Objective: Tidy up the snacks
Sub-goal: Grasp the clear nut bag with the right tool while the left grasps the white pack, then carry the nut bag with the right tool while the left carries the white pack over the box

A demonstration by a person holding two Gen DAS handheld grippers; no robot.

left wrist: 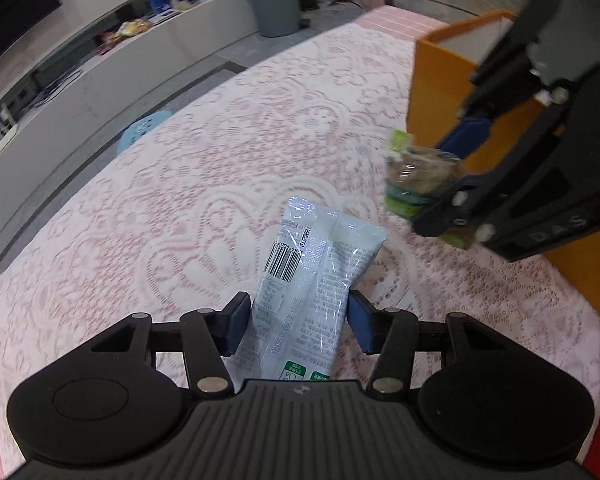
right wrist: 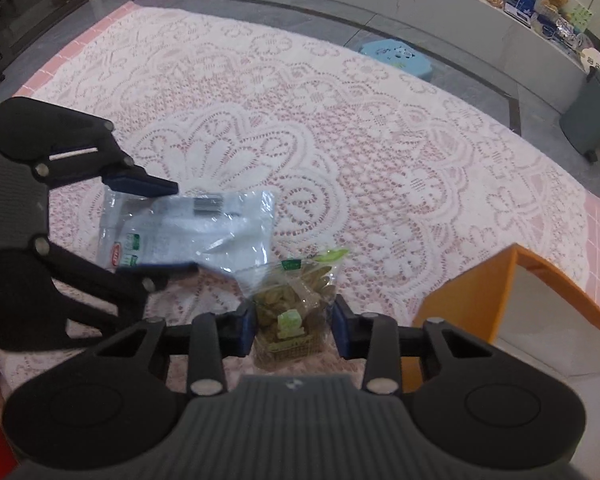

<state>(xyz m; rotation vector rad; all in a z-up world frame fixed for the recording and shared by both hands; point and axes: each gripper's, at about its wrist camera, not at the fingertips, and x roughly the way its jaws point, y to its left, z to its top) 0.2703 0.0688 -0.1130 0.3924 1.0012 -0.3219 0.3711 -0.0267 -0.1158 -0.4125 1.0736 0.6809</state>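
Note:
My left gripper (left wrist: 298, 322) is shut on a white snack packet (left wrist: 320, 264) with a barcode, held over the lace cloth; the packet also shows in the right wrist view (right wrist: 188, 232). My right gripper (right wrist: 292, 326) is shut on a small clear bag of green-brown snacks (right wrist: 294, 312), which shows blurred in the left wrist view (left wrist: 418, 184). The right gripper (left wrist: 452, 176) is beside an orange box (left wrist: 440, 80), to the right of the left gripper (right wrist: 176, 228). The orange box (right wrist: 472, 296) stands open at the lower right.
A pink table with a white lace cloth (left wrist: 180, 208) lies under both grippers. Beyond its edge are a blue stool (right wrist: 396, 56), a grey bin (left wrist: 272, 0) and a long grey counter (left wrist: 100, 80) with clutter.

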